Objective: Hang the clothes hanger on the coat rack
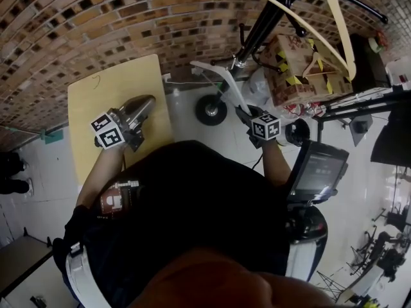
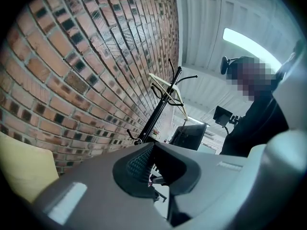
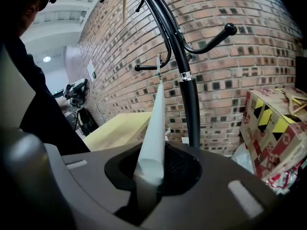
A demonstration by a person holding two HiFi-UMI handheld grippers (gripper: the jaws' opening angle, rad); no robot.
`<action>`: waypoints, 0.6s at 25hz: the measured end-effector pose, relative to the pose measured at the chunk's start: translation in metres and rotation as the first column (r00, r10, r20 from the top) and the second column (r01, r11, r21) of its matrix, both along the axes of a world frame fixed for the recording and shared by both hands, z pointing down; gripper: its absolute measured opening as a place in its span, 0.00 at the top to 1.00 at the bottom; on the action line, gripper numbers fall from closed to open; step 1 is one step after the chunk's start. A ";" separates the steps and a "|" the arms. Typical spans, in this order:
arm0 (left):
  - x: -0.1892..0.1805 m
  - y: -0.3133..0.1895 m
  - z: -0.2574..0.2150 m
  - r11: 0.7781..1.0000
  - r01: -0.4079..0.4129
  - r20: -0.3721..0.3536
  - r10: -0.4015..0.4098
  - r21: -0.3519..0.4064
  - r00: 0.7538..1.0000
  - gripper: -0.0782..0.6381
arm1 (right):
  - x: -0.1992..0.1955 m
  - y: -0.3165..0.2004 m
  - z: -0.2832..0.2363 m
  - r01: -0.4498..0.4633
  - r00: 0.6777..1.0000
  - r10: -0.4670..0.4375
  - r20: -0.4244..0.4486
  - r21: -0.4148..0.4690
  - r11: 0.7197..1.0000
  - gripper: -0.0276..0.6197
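My right gripper point(image 1: 247, 116) point(image 3: 152, 164) is shut on one arm of a white clothes hanger point(image 1: 221, 81) point(image 3: 156, 114). The hanger rises from the jaws with its small metal hook point(image 3: 159, 65) close to the black coat rack point(image 1: 260, 27) point(image 3: 188, 99). It touches none of the pegs. A cream wooden hanger point(image 1: 321, 15) point(image 2: 168, 86) hangs high on the rack. My left gripper point(image 1: 142, 105) point(image 2: 154, 150) is held over a yellow table point(image 1: 112, 92), its jaws together with nothing between them.
A brick wall point(image 1: 96, 24) runs behind the rack and table. A cardboard box with yellow-black tape point(image 1: 302, 69) point(image 3: 276, 128) stands right of the rack's round base point(image 1: 210, 110). A monitor on a stand point(image 1: 318, 169) is at my right.
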State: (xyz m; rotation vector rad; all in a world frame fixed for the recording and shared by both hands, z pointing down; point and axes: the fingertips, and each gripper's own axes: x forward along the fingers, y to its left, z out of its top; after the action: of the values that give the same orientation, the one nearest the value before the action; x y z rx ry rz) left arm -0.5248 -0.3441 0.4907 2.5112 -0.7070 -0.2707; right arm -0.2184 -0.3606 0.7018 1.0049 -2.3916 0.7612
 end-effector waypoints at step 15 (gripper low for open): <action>0.000 0.005 0.003 1.000 0.006 0.004 -0.006 -0.016 1.000 0.89 | 0.019 -0.008 0.051 -0.072 0.992 0.069 -0.106 -0.021 0.997 0.82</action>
State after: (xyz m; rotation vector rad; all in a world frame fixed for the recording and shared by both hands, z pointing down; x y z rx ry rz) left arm -0.5253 -0.3394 0.4941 2.4957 -0.7160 -0.2618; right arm -0.1990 -0.3684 0.7533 1.0973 -2.2623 0.7414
